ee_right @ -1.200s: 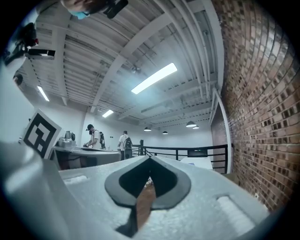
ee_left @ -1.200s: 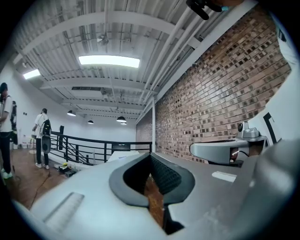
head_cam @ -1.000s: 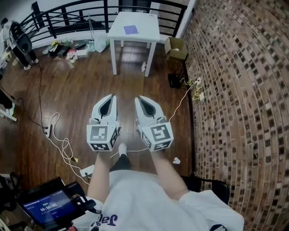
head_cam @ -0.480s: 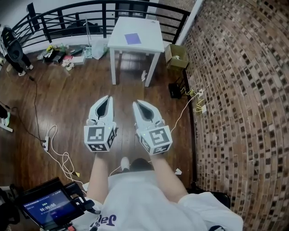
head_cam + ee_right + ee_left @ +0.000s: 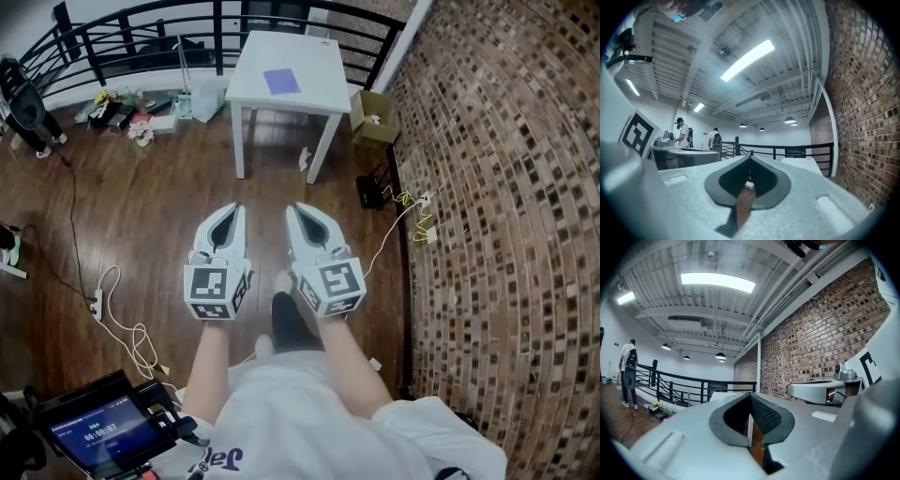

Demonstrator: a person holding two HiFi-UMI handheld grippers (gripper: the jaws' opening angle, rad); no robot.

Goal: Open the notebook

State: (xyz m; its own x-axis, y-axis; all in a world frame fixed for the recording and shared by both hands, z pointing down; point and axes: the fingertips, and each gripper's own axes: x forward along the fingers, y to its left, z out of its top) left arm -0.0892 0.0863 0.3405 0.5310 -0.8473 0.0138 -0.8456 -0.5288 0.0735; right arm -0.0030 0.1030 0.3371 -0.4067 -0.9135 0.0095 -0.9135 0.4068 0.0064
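Observation:
A purple notebook point(image 5: 281, 82) lies closed on a small white table point(image 5: 246, 91) at the far end of the wooden floor, in front of a black railing. A person holds both grippers level at waist height, side by side, well short of the table. My left gripper point(image 5: 228, 208) has its jaws together with nothing between them, and its tips point(image 5: 751, 397) meet in its own view. My right gripper point(image 5: 298, 208) is likewise shut and empty, tips touching point(image 5: 750, 161). The table top point(image 5: 801, 161) shows beyond the right jaws.
A brick wall point(image 5: 506, 187) runs along the right. A cardboard box point(image 5: 375, 117) and a black item sit by the table's right legs. White cables point(image 5: 122, 314) trail over the floor at left. Clutter point(image 5: 131, 108) lies by the railing point(image 5: 141, 37). People point(image 5: 682, 132) stand far off.
The person has walked forward. Both grippers travelled with them toward the table, which now sits slightly nearer in the head view. The jaws stayed together.

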